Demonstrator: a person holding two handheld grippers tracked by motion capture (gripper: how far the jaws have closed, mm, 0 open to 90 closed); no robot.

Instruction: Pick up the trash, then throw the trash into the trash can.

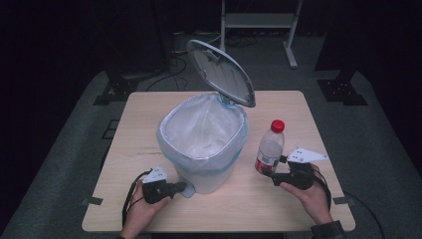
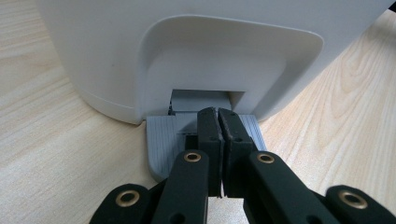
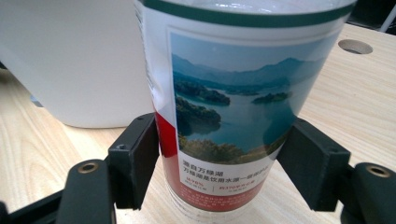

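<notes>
At centre frame, a lined white pedal bin (image 1: pixel 201 144) is standing with its lid (image 1: pixel 221 72) propped open while the left gripper (image 2: pixel 218 122), jaws closed empty, is pressing the grey pedal (image 2: pixel 161 140); slipping off would likely drop the lid. Right of the bin, the right gripper (image 3: pixel 219 154) is clamping a red-capped water bottle (image 1: pixel 270 148), which risks striking the rim.

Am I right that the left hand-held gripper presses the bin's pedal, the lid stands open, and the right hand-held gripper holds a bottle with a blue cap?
Not quite: the bottle has a red cap, as the high view shows. The rest stands: the left hand-held gripper presses the pedal, the lid stands open, and the right hand-held gripper holds the bottle.
</notes>
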